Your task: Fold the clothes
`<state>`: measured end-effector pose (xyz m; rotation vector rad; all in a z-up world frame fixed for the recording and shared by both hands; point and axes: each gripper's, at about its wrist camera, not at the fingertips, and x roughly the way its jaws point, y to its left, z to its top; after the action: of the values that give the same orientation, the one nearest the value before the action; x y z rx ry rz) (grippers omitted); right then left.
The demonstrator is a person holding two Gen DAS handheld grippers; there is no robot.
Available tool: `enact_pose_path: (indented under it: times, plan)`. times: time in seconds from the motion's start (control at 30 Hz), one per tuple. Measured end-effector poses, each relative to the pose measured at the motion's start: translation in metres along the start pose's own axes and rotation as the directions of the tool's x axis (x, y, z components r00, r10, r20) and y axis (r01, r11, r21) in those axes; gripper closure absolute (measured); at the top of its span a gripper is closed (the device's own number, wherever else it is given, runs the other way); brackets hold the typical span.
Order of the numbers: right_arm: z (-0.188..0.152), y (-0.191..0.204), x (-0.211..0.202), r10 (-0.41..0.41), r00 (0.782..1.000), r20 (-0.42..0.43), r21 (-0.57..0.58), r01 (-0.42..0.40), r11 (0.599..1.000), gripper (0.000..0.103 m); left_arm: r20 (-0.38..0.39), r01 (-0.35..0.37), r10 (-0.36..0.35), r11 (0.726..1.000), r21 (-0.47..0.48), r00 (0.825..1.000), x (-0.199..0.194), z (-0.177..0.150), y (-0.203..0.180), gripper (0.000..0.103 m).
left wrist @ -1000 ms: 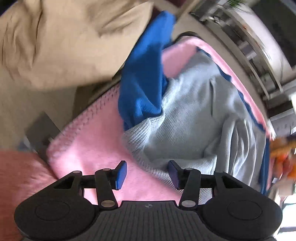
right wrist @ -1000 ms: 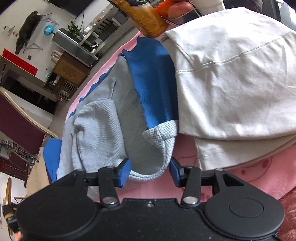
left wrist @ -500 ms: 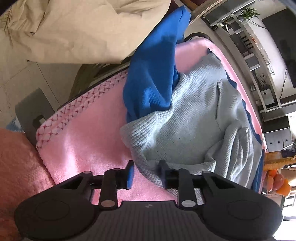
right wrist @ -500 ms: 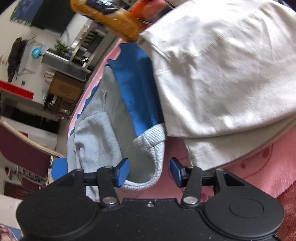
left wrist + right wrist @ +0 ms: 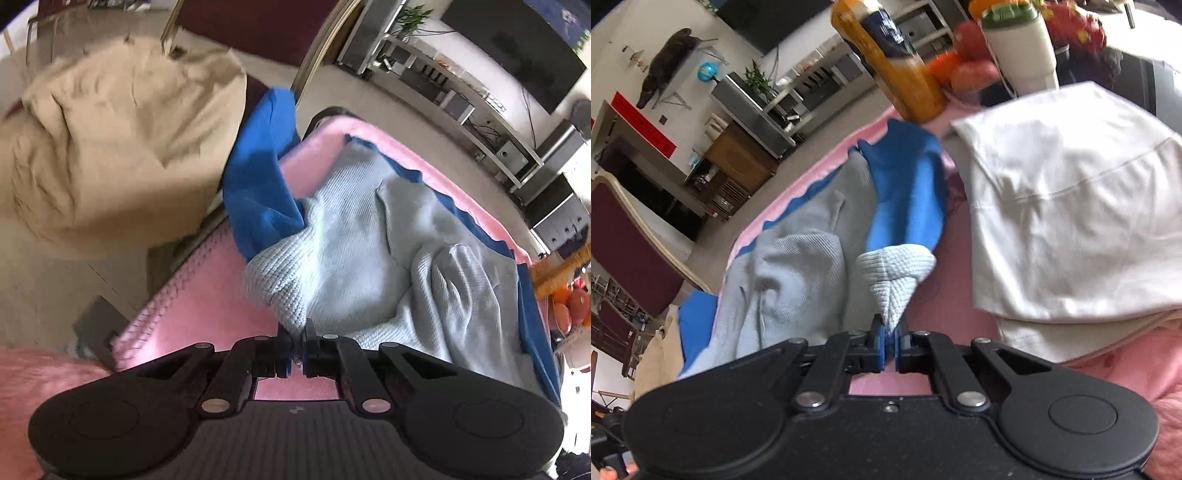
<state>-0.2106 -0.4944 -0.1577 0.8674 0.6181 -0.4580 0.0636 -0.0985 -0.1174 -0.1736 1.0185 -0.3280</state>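
While pinched: one sweater [image 5: 362,251], two claws.

1. The sweater [image 5: 369,236] is pale grey-blue rib knit with royal-blue sleeves and lining.
2. The blanket [image 5: 207,314] under it is plain pink with a scalloped stitched edge.
3. At 2 o'clock in the right wrist view, the folded shirt [image 5: 1071,206] is off-white.
4. At 10 o'clock in the left wrist view, the cloth [image 5: 110,147] is beige.
5. The bottle [image 5: 894,70] is orange with a dark blue label.

Black gripper [image 5: 295,343] bodies – blue pads, silver screws, round side discs
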Motion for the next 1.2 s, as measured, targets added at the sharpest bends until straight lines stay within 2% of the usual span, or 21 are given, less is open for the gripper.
enact_pose_path:
  times: [0.13,0.2,0.23,0.3,0.33,0.37,0.4,0.47,0.57,0.63,0.67,0.73,0.8,0.87,0.97,1.07,1.13,1.2]
  plan:
    - [-0.01,-0.01,0.016,-0.084,0.995,-0.055,-0.03,0.083,0.996,0.099,-0.075,-0.103,0.109,0.991,0.08,0.991,0.033,-0.02,-0.002,0.097]
    - [-0.016,-0.016,0.037,-0.146,0.983,-0.111,-0.063,0.139,0.988,0.098,-0.114,-0.171,0.188,0.974,0.147,0.976,0.06,-0.031,-0.004,0.089]
    - [-0.018,-0.016,0.045,-0.167,0.976,-0.137,-0.077,0.158,0.984,0.096,-0.103,-0.183,0.203,0.968,0.174,0.974,0.059,-0.033,-0.006,0.087]
    - [-0.017,-0.009,0.044,-0.185,0.973,-0.14,-0.132,0.167,0.977,0.089,-0.072,-0.204,0.225,0.952,0.227,0.972,0.052,-0.035,-0.012,0.076]
    - [-0.016,-0.006,0.039,-0.18,0.975,-0.133,-0.139,0.162,0.977,0.075,-0.055,-0.212,0.232,0.946,0.246,0.971,0.043,-0.035,-0.013,0.075]
    - [-0.014,-0.004,0.032,-0.169,0.978,-0.124,-0.132,0.153,0.979,0.067,-0.038,-0.213,0.231,0.942,0.258,0.972,0.032,-0.035,-0.013,0.073]
    - [-0.013,-0.002,0.025,-0.158,0.981,-0.115,-0.126,0.143,0.982,0.067,-0.022,-0.215,0.229,0.939,0.268,0.973,0.02,-0.035,-0.012,0.073]
    - [-0.013,0.004,0.008,-0.135,0.985,-0.104,-0.119,0.123,0.985,0.066,-0.002,-0.184,0.193,0.941,0.284,0.981,-0.004,-0.04,-0.008,0.072]
    - [-0.011,0.018,-0.008,-0.063,0.994,-0.09,-0.142,0.05,0.989,0.059,0.026,-0.078,0.073,0.952,0.296,0.997,-0.03,-0.043,-0.006,0.067]
    - [-0.007,0.028,-0.011,-0.004,0.996,-0.088,-0.161,-0.01,0.987,0.056,0.019,0.016,-0.023,0.952,0.305,1.0,-0.029,-0.038,-0.016,0.06]
    - [-0.005,0.034,-0.005,0.017,0.995,-0.102,-0.167,-0.034,0.985,0.052,0.019,0.045,-0.053,0.95,0.308,0.998,-0.026,-0.034,-0.022,0.06]
    - [-0.002,0.044,0.017,0.048,0.988,-0.149,-0.173,-0.074,0.982,0.052,0.021,0.073,-0.085,0.937,0.34,0.996,-0.013,-0.024,-0.041,0.052]
    - [0.0,0.053,0.039,0.064,0.979,-0.195,-0.179,-0.1,0.979,0.052,-0.044,0.09,-0.08,0.922,0.376,0.996,0.014,-0.014,-0.062,0.04]
    - [0.0,0.06,0.06,0.047,0.972,-0.23,-0.191,-0.093,0.977,0.052,-0.126,0.112,-0.065,0.907,0.407,0.99,0.044,-0.008,-0.08,0.039]
    - [-0.002,0.063,0.085,0.019,0.966,-0.257,-0.207,-0.074,0.976,0.052,-0.167,0.096,-0.017,0.874,0.476,0.986,0.071,-0.015,-0.093,0.041]
    - [-0.01,0.056,0.101,0.031,0.942,-0.333,-0.189,-0.099,0.977,0.052,-0.198,0.112,-0.005,0.838,0.534,0.98,0.087,-0.027,-0.097,0.043]
    - [-0.016,0.054,0.11,0.015,0.933,-0.361,-0.206,-0.095,0.974,0.052,-0.201,0.127,-0.017,0.825,0.551,0.979,0.091,-0.032,-0.097,0.044]
    - [-0.02,0.056,0.115,0.008,0.934,-0.358,-0.227,-0.096,0.969,0.052,-0.205,0.143,-0.03,0.811,0.567,0.978,0.095,-0.036,-0.097,0.045]
